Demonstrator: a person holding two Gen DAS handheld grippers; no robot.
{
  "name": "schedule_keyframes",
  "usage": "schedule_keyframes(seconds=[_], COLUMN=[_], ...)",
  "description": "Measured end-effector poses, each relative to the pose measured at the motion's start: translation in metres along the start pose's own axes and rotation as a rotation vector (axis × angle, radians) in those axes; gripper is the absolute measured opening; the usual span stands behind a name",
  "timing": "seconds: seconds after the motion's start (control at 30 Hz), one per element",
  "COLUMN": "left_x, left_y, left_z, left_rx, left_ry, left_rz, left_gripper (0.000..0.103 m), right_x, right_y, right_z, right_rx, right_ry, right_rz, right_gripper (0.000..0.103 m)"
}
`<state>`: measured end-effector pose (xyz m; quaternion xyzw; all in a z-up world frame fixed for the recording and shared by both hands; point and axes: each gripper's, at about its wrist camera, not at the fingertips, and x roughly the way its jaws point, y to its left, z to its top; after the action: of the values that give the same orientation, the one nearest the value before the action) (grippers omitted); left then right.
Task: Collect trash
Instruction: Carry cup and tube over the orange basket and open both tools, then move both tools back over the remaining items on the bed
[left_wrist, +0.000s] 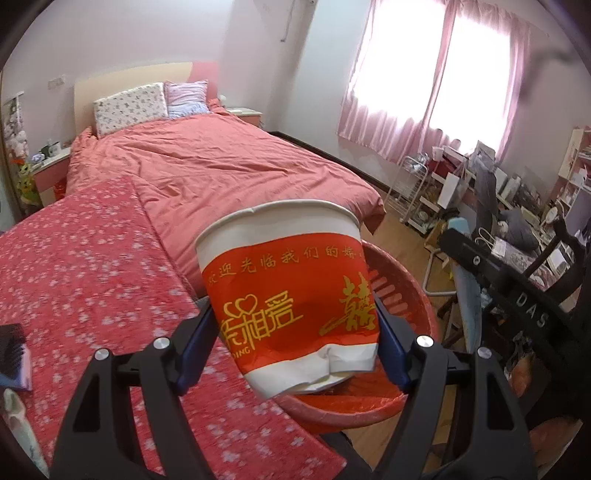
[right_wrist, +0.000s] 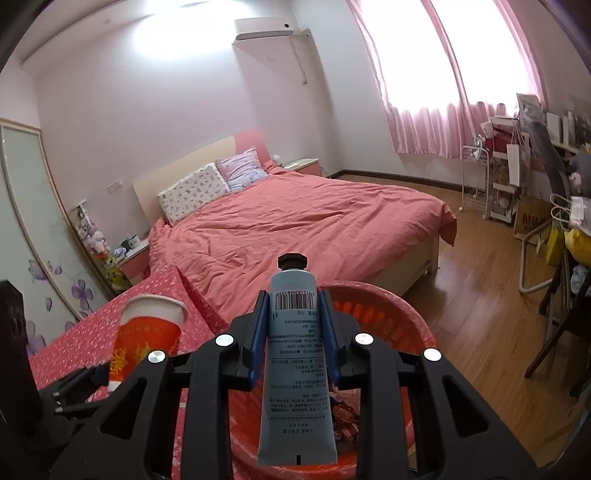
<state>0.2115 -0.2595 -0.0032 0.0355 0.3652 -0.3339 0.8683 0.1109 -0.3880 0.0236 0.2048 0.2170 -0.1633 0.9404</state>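
Your left claw (left_wrist: 295, 314) is clamped on the crumpled paper cup (left_wrist: 288, 295), held just over the near rim of the red basket (left_wrist: 402, 291), ready to drop. Your right claw (right_wrist: 293, 332) pinches the blue tube (right_wrist: 295, 350) cap-forward above that basket, likewise poised.
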Motion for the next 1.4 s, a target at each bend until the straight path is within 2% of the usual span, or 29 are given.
schedule_keyframes(seconds=[0.37, 0.47, 0.5, 0.53, 0.6, 0.63, 1.0, 1.4], left_x=[0.048, 0.056, 0.057, 0.059, 0.058, 0.056, -0.007, -0.084], left_y=[-0.011, -0.006, -0.005, -0.002, 0.004, 0.009, 0.061, 0.139], left_z=[-0.005, -0.008, -0.009, -0.010, -0.012, -0.013, -0.029, -0.059], left_rx=[0.017, 0.008, 0.004, -0.002, -0.009, -0.015, -0.031, -0.151], left_ry=[0.073, 0.096, 0.102, 0.106, 0.113, 0.116, 0.054, 0.010], left_rz=[-0.027, -0.012, -0.007, 0.002, 0.024, 0.039, 0.208, 0.375], left_gripper=[0.075, 0.078, 0.081, 0.084, 0.084, 0.084, 0.084, 0.084], right_x=[0.017, 0.025, 0.026, 0.027, 0.027, 0.023, 0.012, 0.006], right_y=[-0.022, -0.025, -0.026, -0.027, -0.027, -0.027, -0.006, 0.051], right_z=[0.000, -0.001, -0.002, -0.002, -0.003, -0.004, -0.006, -0.026], right_rx=[0.068, 0.081, 0.083, 0.083, 0.080, 0.077, -0.027, -0.150], right_ry=[0.035, 0.062, 0.068, 0.074, 0.079, 0.074, 0.065, 0.122], right_rz=[0.014, 0.030, 0.032, 0.033, 0.025, 0.018, -0.049, 0.024], right_gripper=[0.028, 0.028, 0.029, 0.030, 0.042, 0.043, 0.043, 0.043])
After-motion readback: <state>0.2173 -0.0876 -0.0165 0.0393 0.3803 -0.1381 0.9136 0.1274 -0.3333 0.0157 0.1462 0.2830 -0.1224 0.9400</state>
